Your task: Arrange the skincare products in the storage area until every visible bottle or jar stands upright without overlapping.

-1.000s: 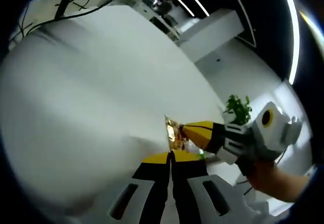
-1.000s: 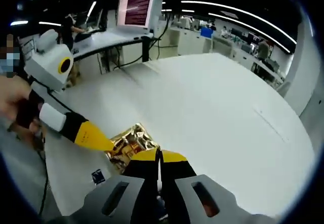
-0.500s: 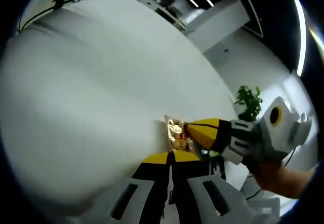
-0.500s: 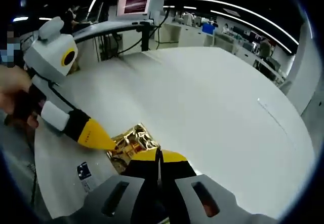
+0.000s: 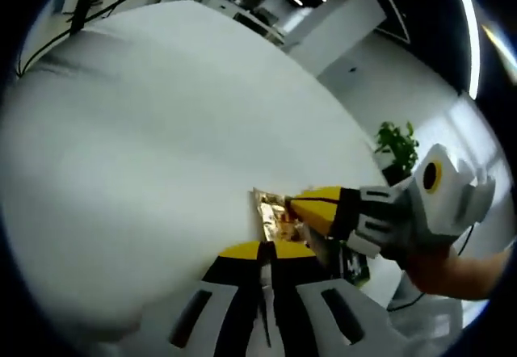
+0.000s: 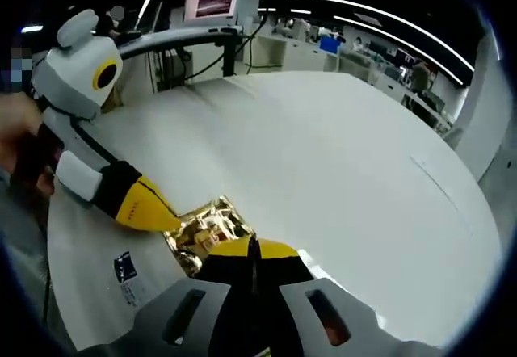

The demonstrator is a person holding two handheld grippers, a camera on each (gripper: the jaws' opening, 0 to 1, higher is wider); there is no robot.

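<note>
Gold foil packet (image 6: 208, 229) sits at white surface (image 6: 339, 179) edge, pinched by both closed tools, left tool (image 5: 264, 250) & right tool (image 6: 252, 248) w/ tips meeting on it.

One gold foil packet (image 6: 208, 232) is seen near the table's (image 6: 339, 171) edge; one printed label (image 6: 126, 274) is stuck beside it.
</note>
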